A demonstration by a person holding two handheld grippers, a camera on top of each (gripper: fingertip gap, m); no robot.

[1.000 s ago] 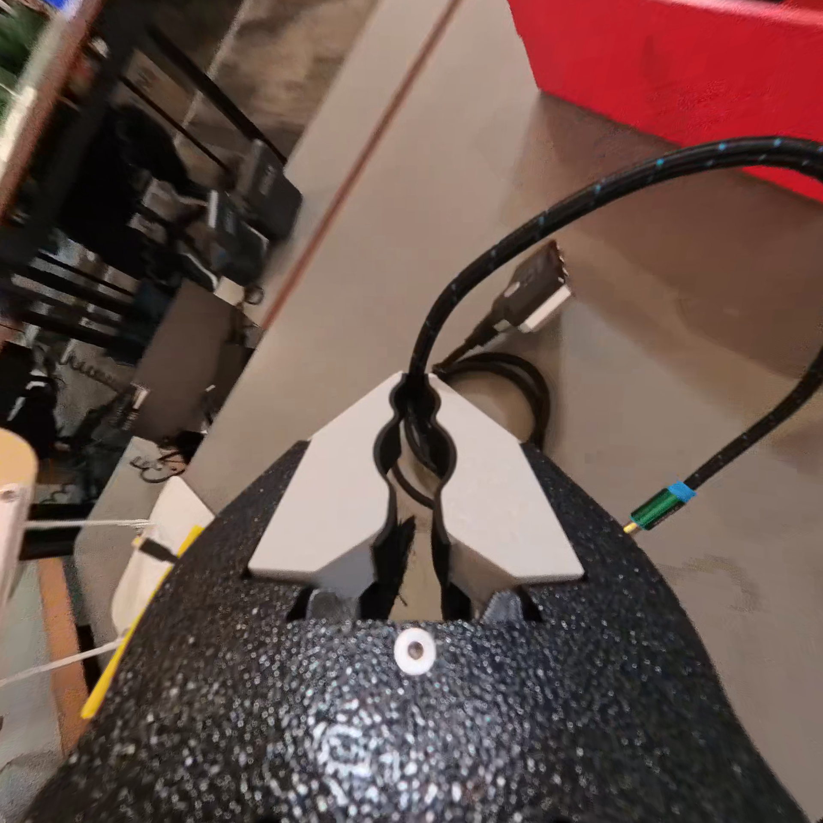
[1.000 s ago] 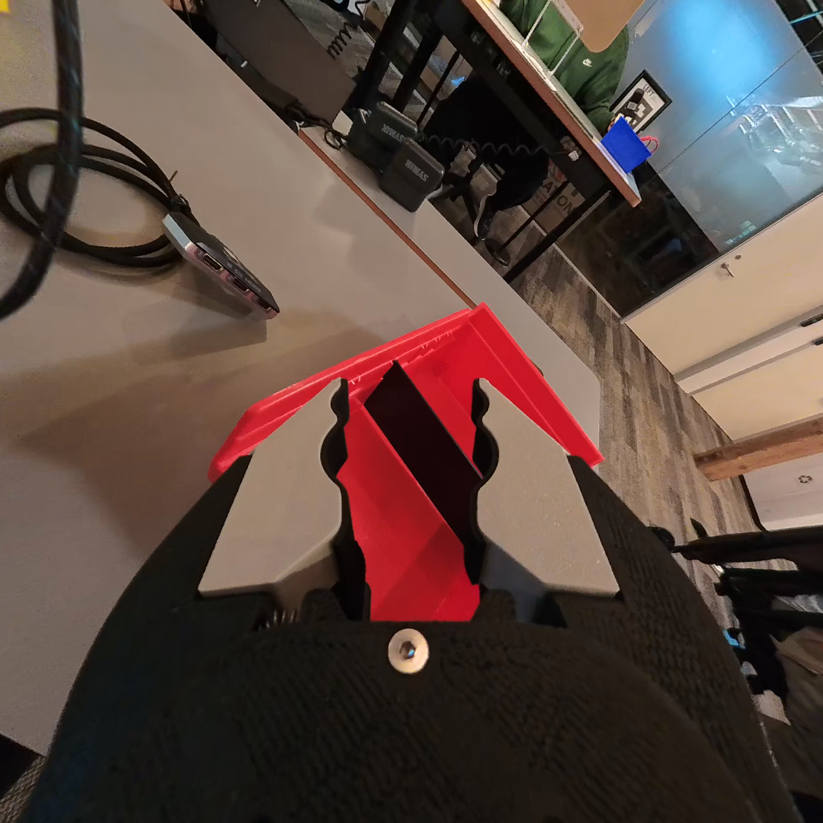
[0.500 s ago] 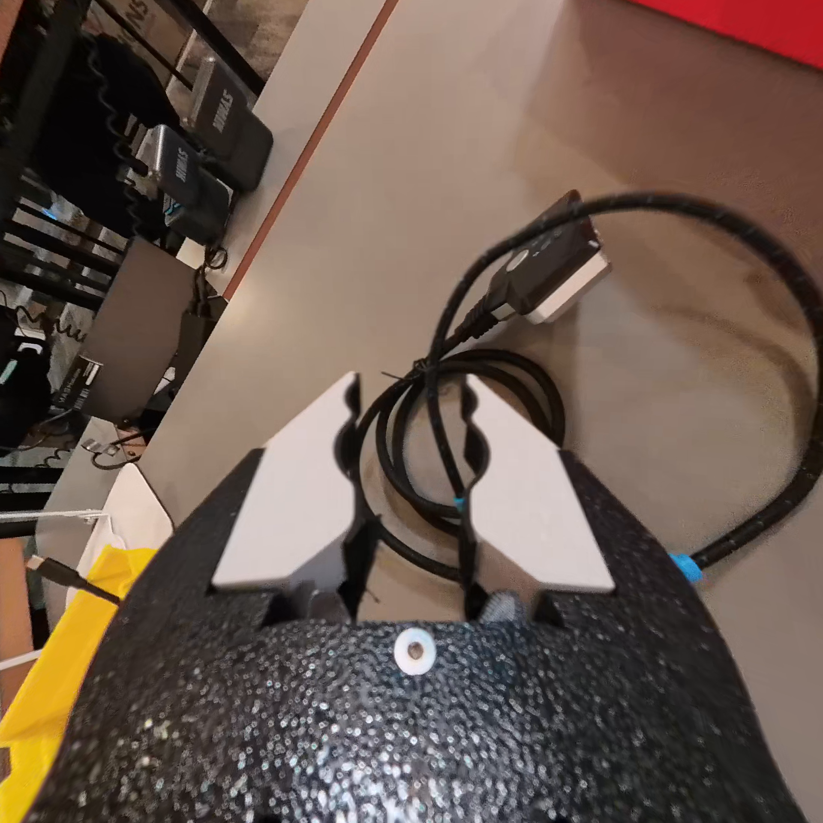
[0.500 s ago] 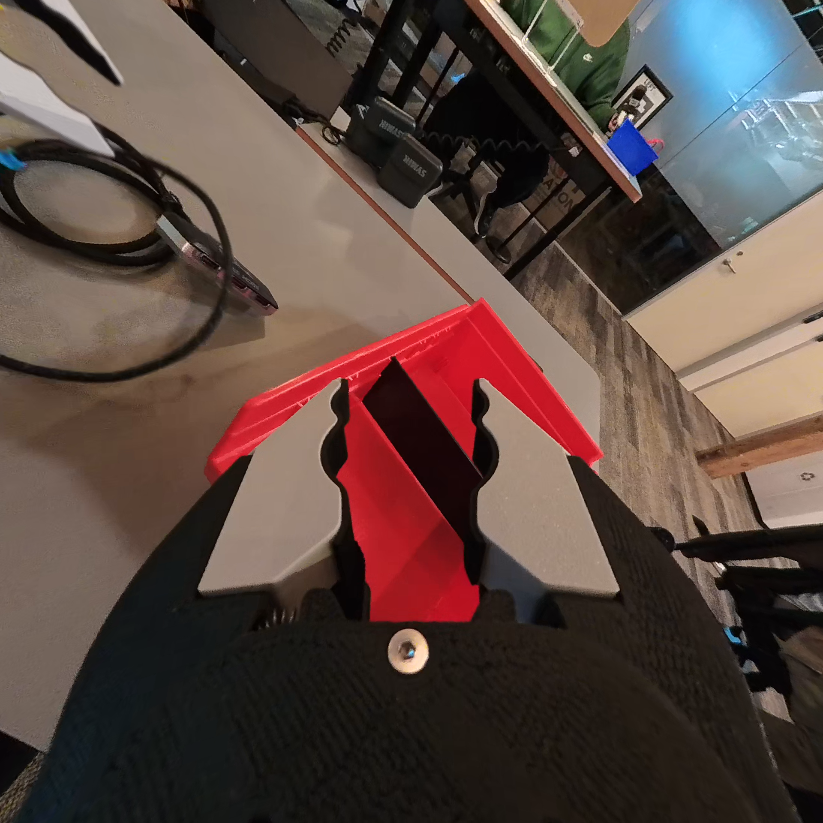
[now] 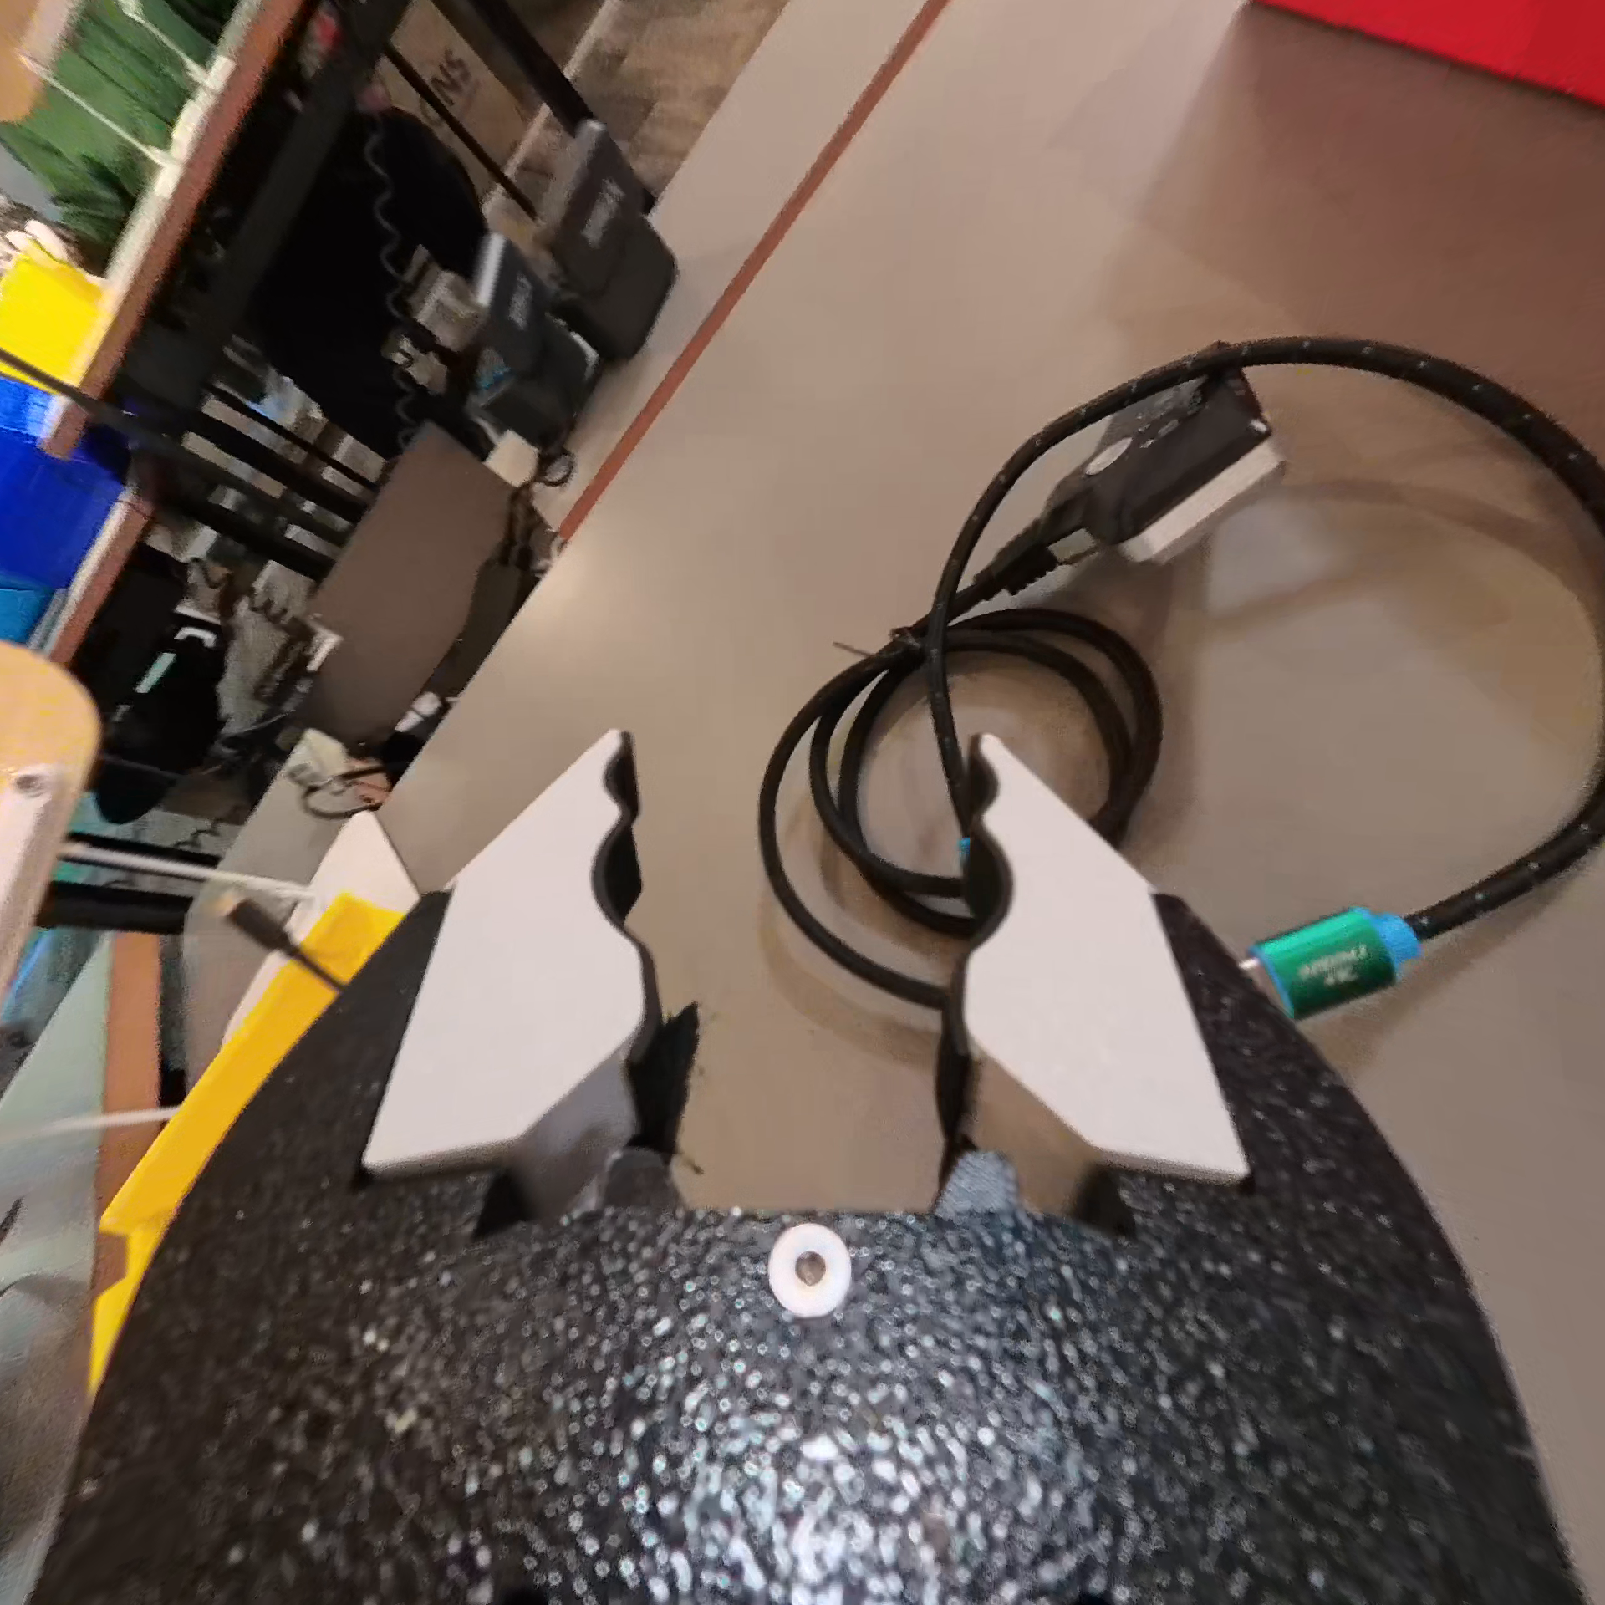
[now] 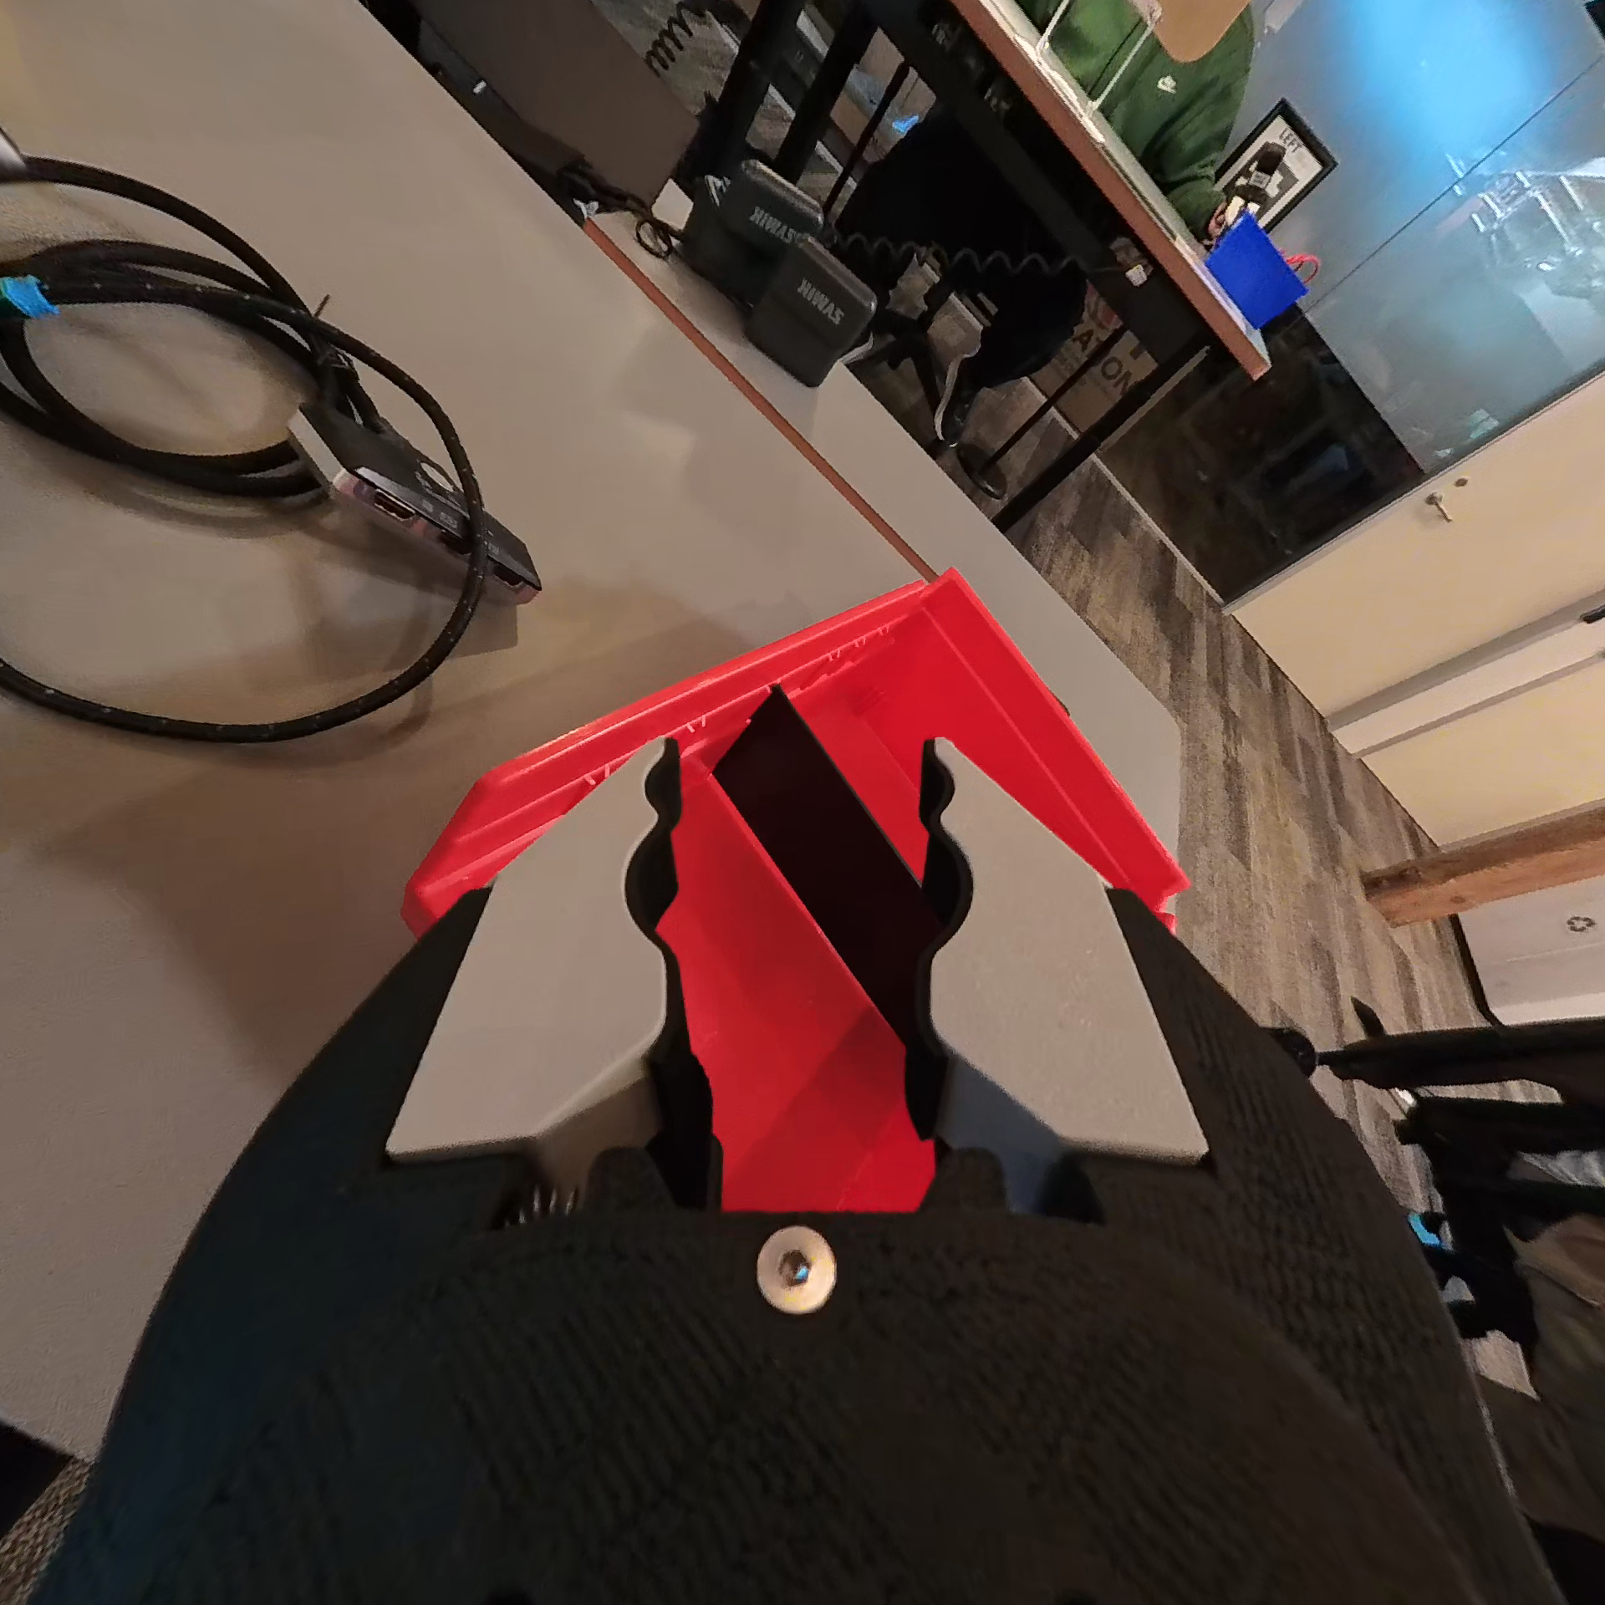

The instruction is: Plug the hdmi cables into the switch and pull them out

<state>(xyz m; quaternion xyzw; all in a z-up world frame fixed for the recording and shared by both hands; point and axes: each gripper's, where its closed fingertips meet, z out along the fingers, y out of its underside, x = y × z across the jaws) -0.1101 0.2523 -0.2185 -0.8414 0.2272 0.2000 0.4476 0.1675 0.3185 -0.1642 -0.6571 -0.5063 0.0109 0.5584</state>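
**Left gripper lets go of the braided cable; cable now lies loose on the surface**

One second back the left gripper (image 5: 803, 773) had its fingers (image 5: 530, 947) pinched on the braided HDMI cable (image 5: 1476, 426), lifted off the surface (image 5: 868, 365). Half a second back they had parted. Now they stand wide apart and hold nothing; one strand runs just beside the right finger's inner edge, contact uncertain.

Cable: draped in a wide loop around and over the switch (image 5: 1164, 473), green plug (image 5: 1324, 960) flat on the surface at the near right, not in any port. The switch's own thin lead sits coiled just near of it.

Right gripper (image 6: 799, 756): fingers apart, empty, hovering over the red bin (image 6: 999, 686), unchanged across all three moments. In its view the switch's ports appear unoccupied.

Judgement: looks like the end of a pull-out, or a re-grip. The next insertion needs a fresh grasp at the green plug.
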